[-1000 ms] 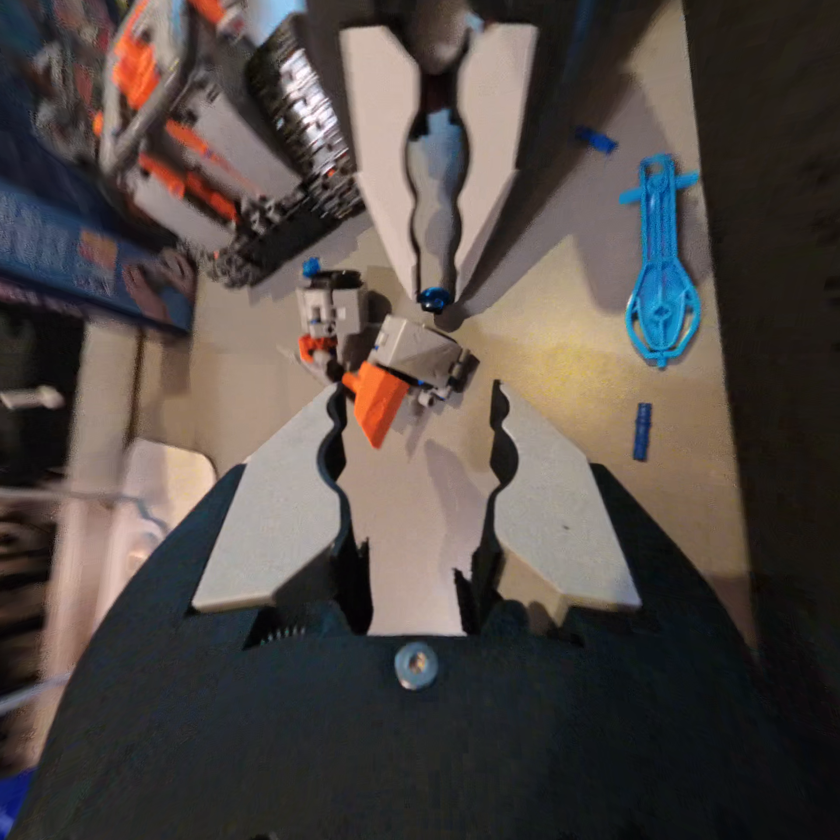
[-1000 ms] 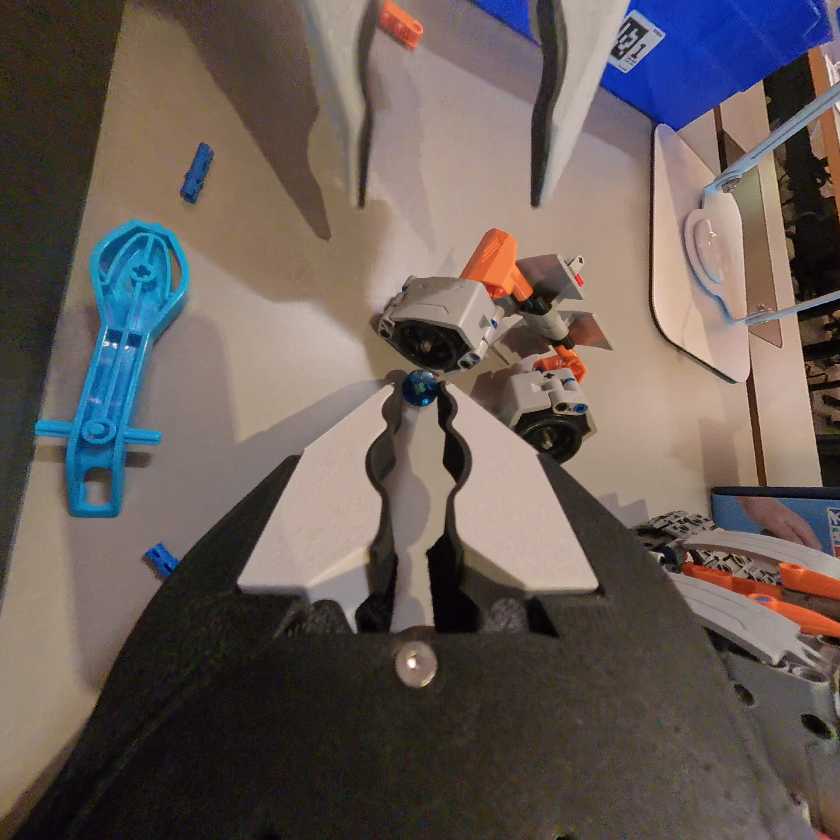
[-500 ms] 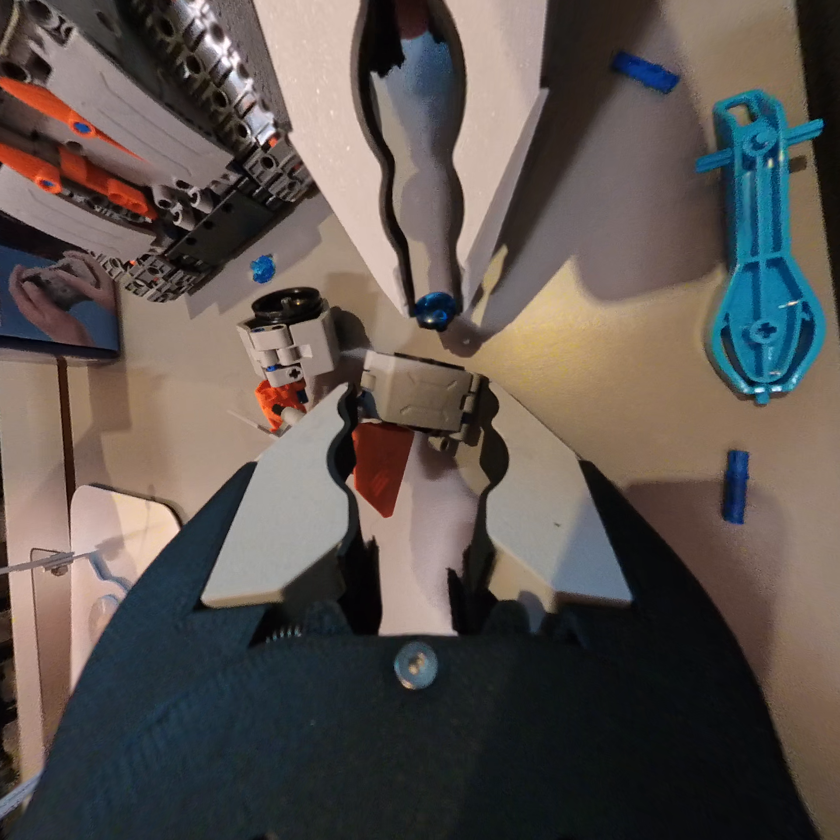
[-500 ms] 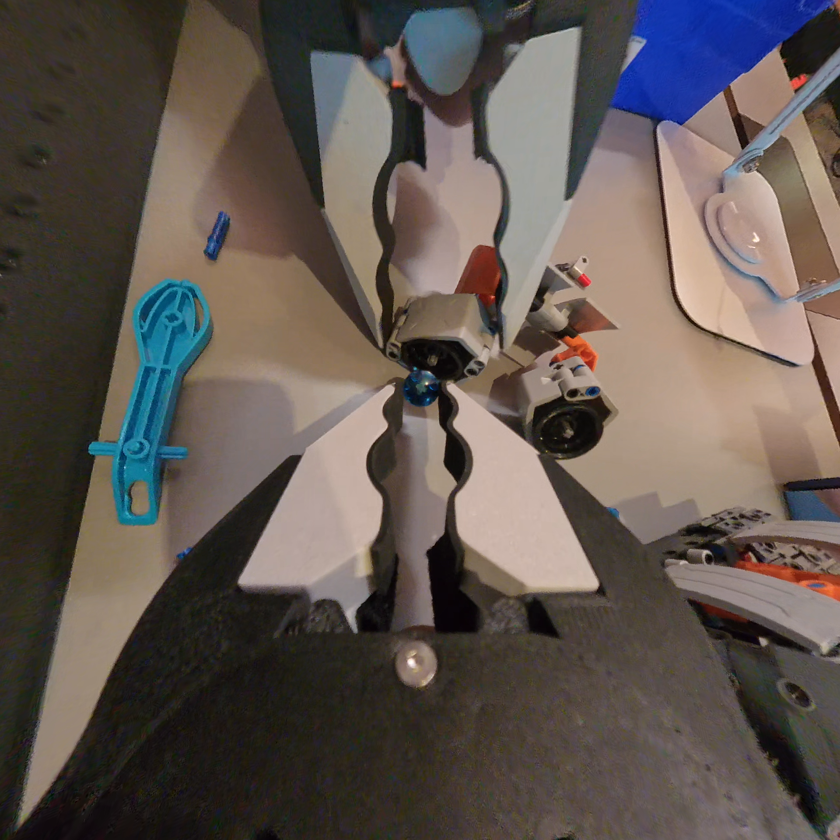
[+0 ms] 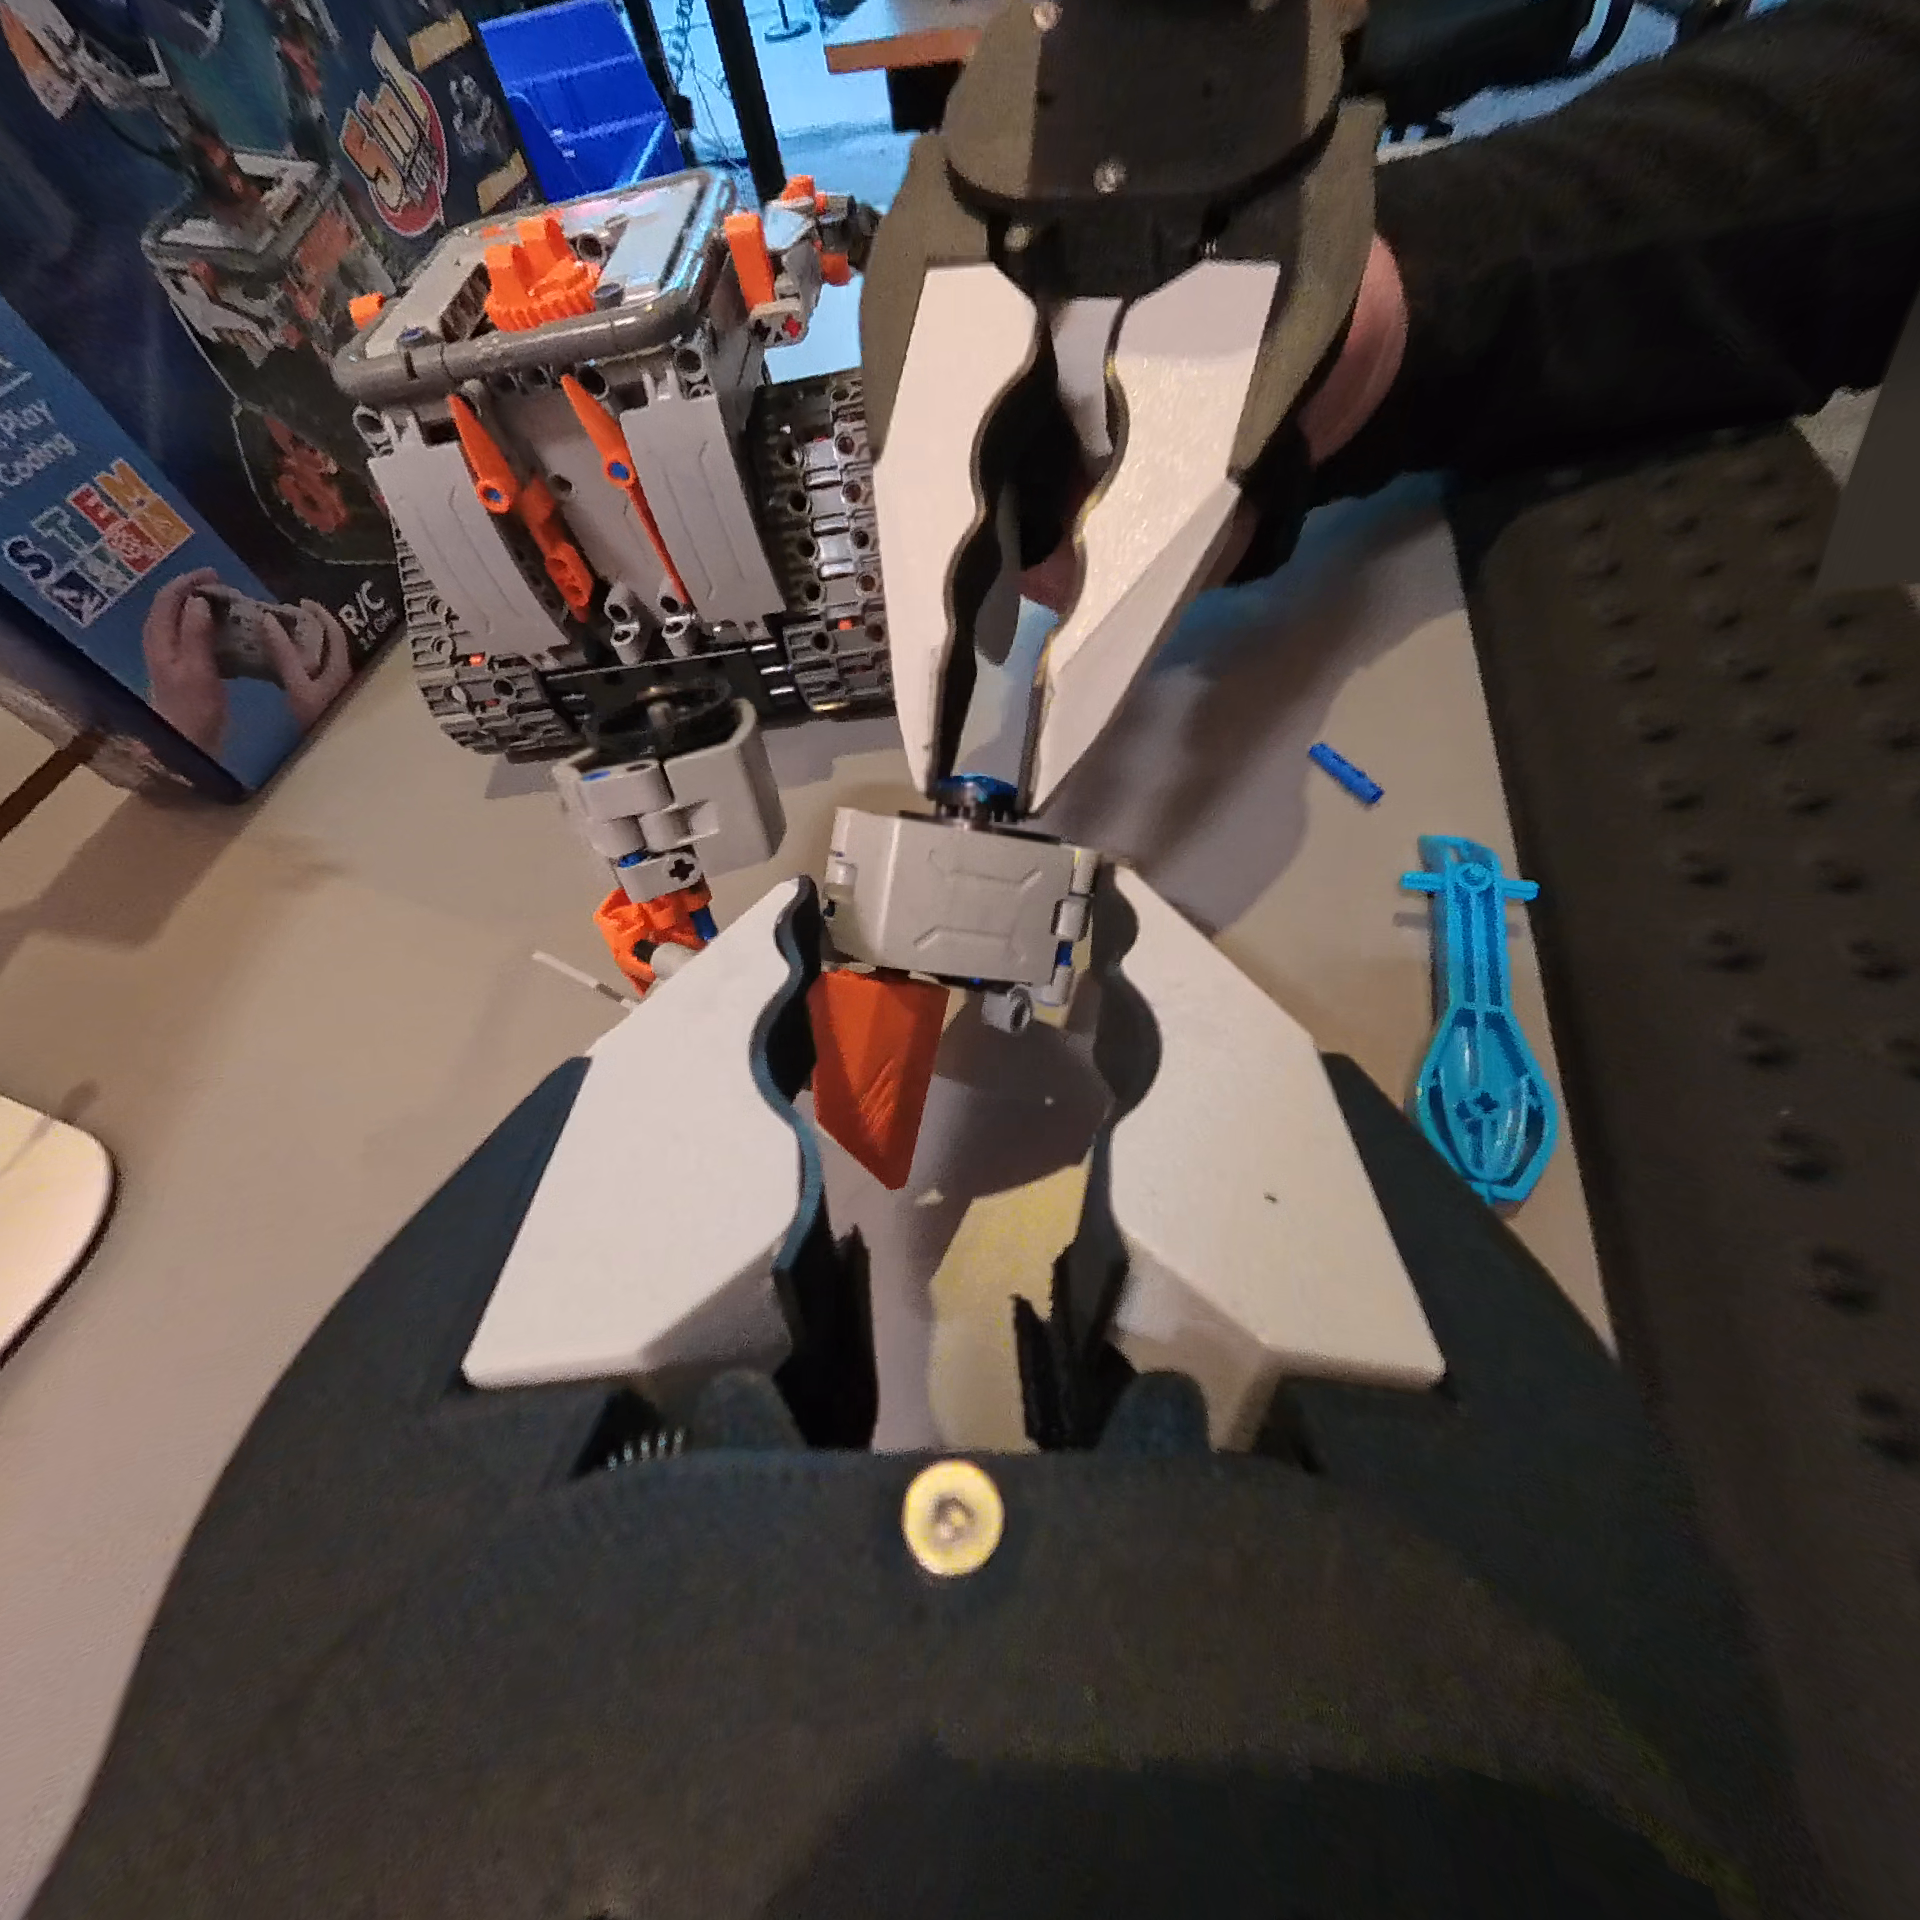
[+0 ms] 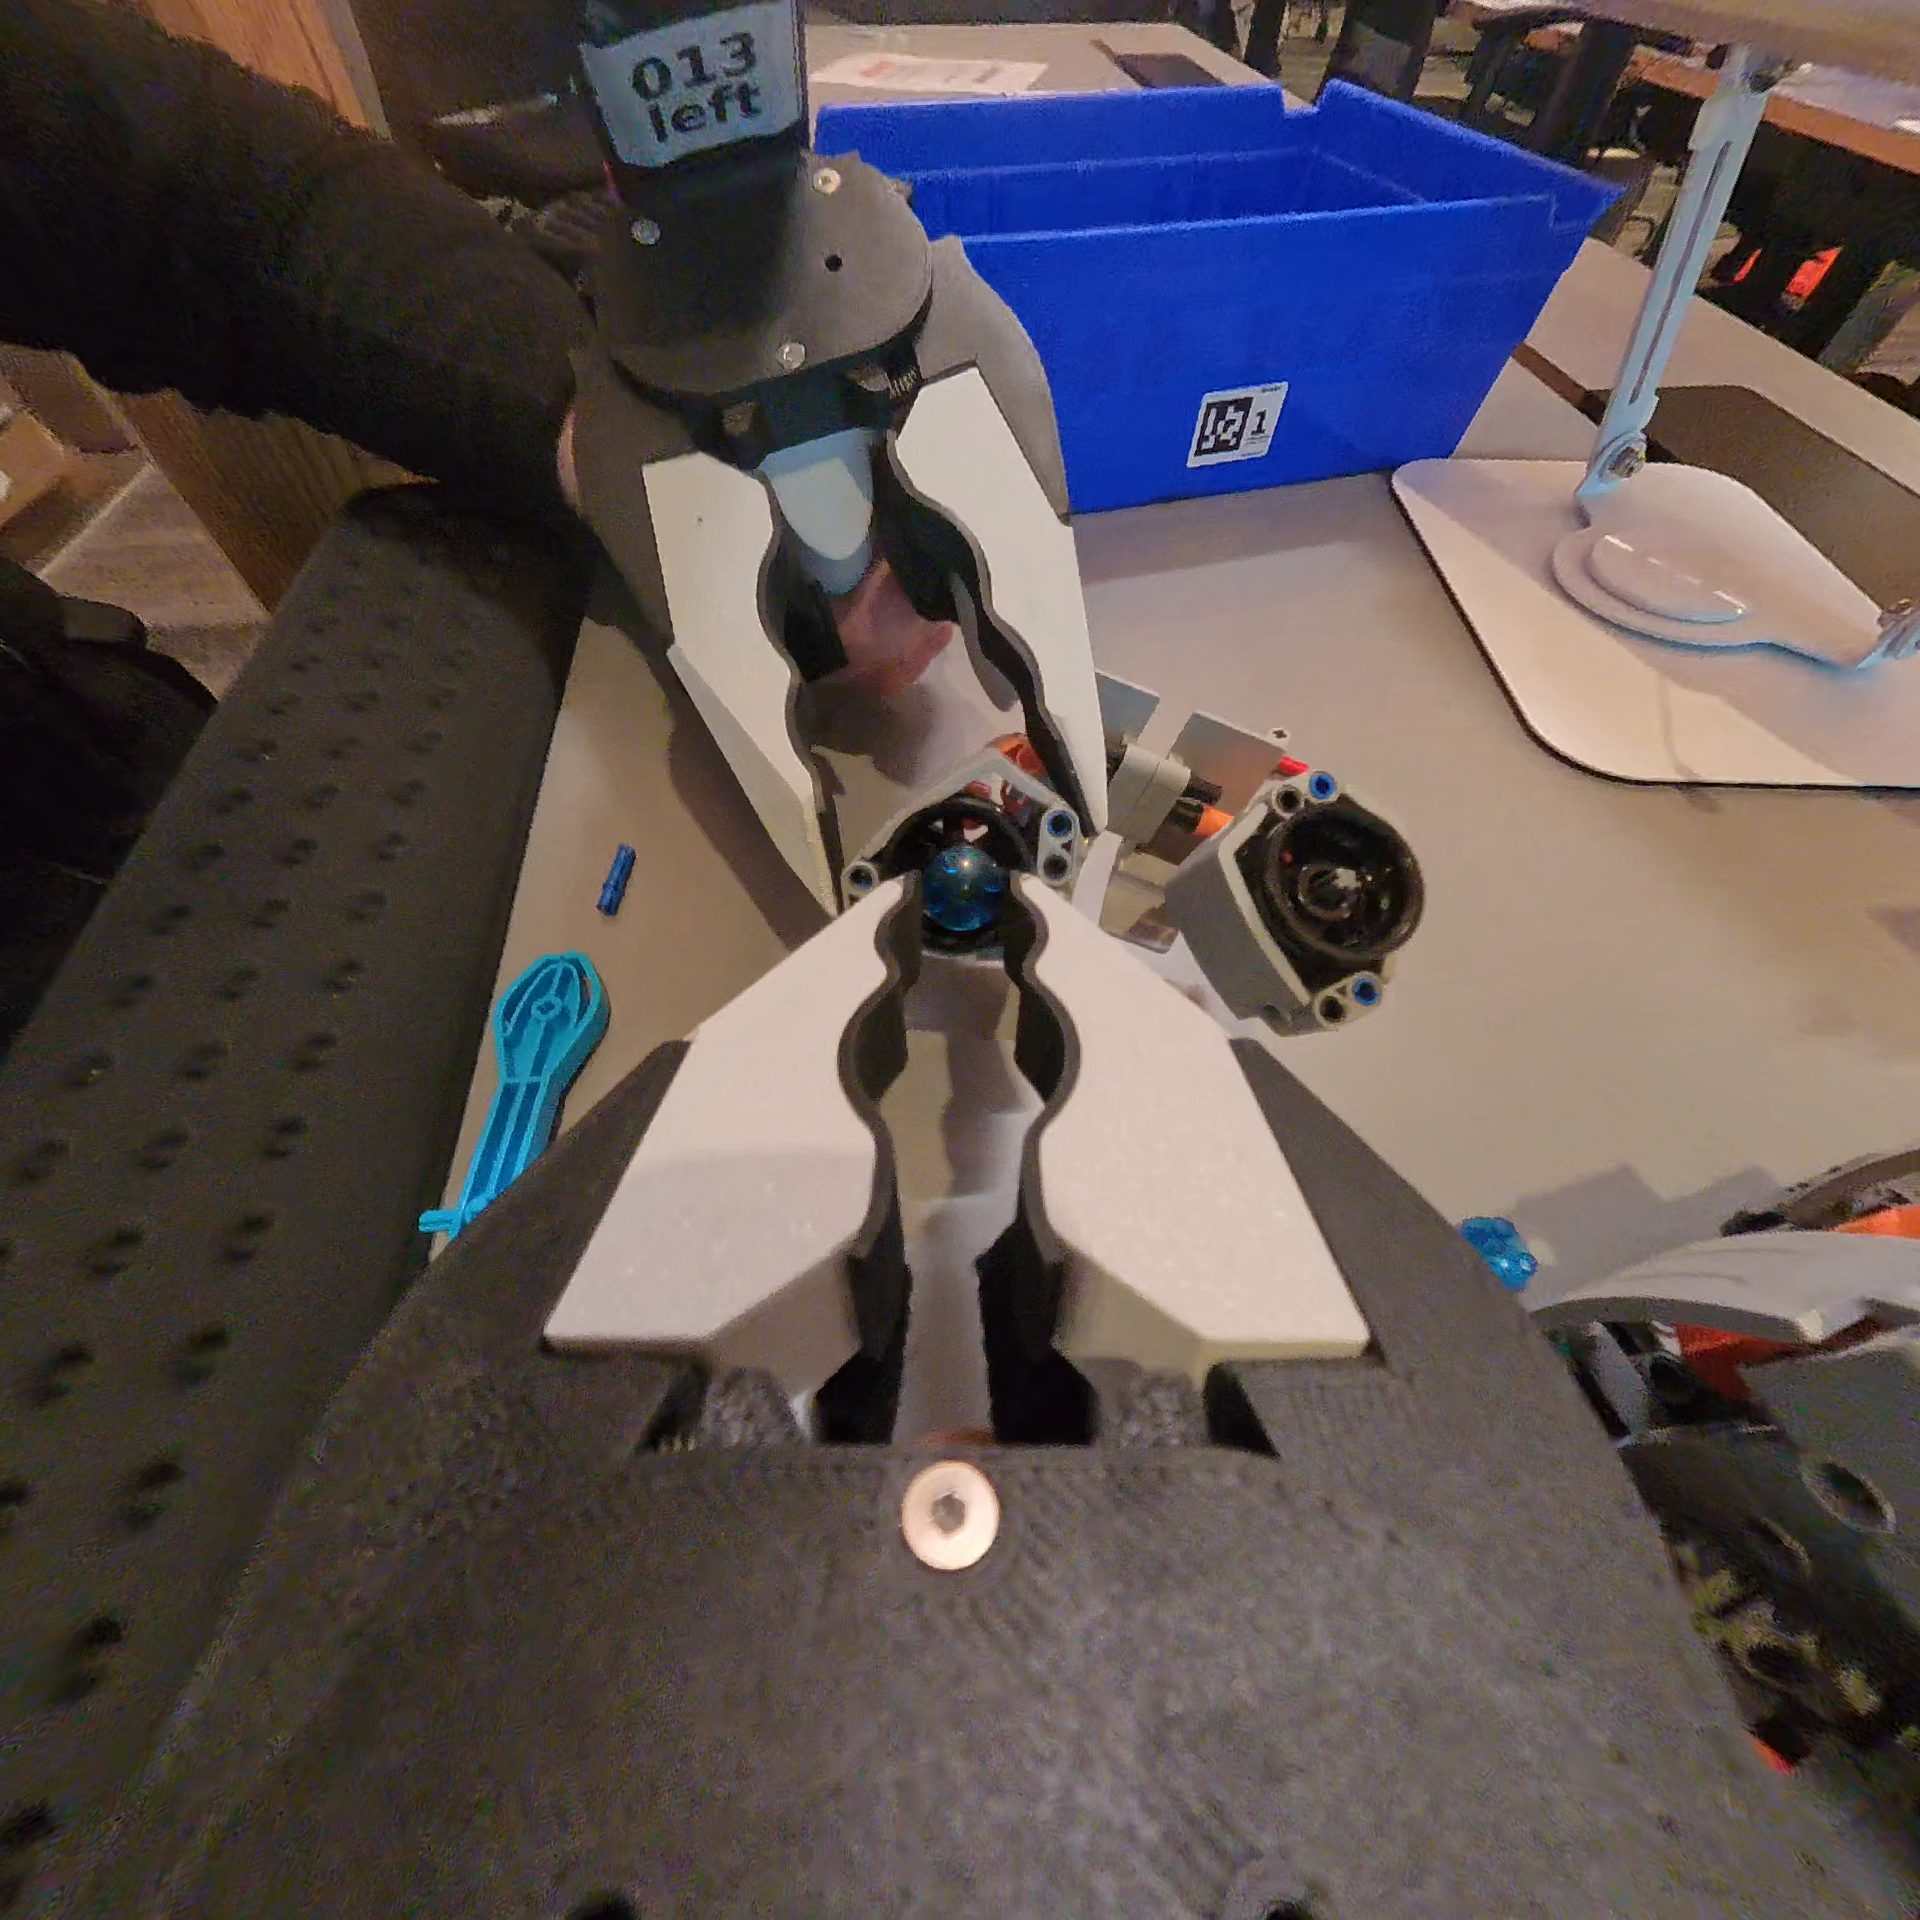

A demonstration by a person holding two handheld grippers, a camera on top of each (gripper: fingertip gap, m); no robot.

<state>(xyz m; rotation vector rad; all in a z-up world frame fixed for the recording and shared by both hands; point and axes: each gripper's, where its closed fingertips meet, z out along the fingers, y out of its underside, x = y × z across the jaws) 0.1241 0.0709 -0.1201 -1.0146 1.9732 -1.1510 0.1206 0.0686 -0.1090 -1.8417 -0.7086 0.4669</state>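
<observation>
The left tongs (image 5: 958, 891), open and short of the grey motor block (image 5: 951, 925) a second ago, now clamp it by its two sides, held off the bench (image 5: 260, 1039). The right tongs (image 6: 961, 899) remain closed on a blue bead (image 6: 961, 883), its tips now pressed to the block's round face, where before a gap lay between them. Writing, not transcribed, shows on a printed box (image 5: 156, 416) beyond the left tongs, a white tag (image 6: 691, 88) on their body, and a coded sticker on the blue bin (image 6: 1247, 260).
</observation>
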